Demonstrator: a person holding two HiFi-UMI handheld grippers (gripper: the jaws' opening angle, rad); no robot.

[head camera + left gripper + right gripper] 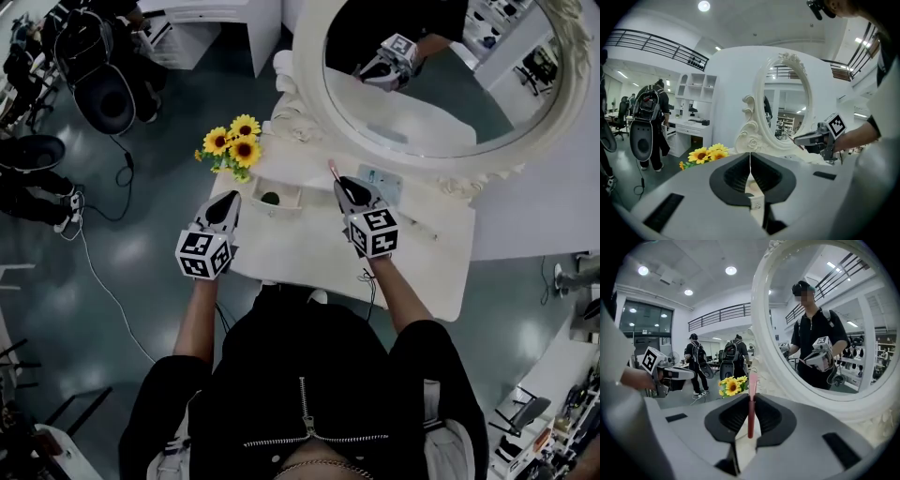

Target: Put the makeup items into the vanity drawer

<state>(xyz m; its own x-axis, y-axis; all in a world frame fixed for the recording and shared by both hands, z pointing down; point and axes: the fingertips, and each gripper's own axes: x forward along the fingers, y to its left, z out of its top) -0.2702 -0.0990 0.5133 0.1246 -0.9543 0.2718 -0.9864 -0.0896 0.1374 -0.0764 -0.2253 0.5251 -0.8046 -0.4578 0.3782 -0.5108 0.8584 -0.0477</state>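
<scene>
My right gripper [349,187] [752,397] is shut on a thin pink-and-red makeup stick [751,413], which stands upright between the pads; its pink tip [332,169] pokes out above the white vanity top [309,248]. A small drawer [292,192] is open on the vanity, just left of that gripper, with a dark green item [270,198] inside. My left gripper [228,208] [750,154] hovers at the drawer's left end, its jaws shut with nothing between them.
A big oval mirror [441,75] in a carved white frame stands behind the vanity. Sunflowers [234,142] sit at the back left corner. A pale card [380,180] and a thin pencil [422,228] lie at the right. Chairs and people are on the floor to the left.
</scene>
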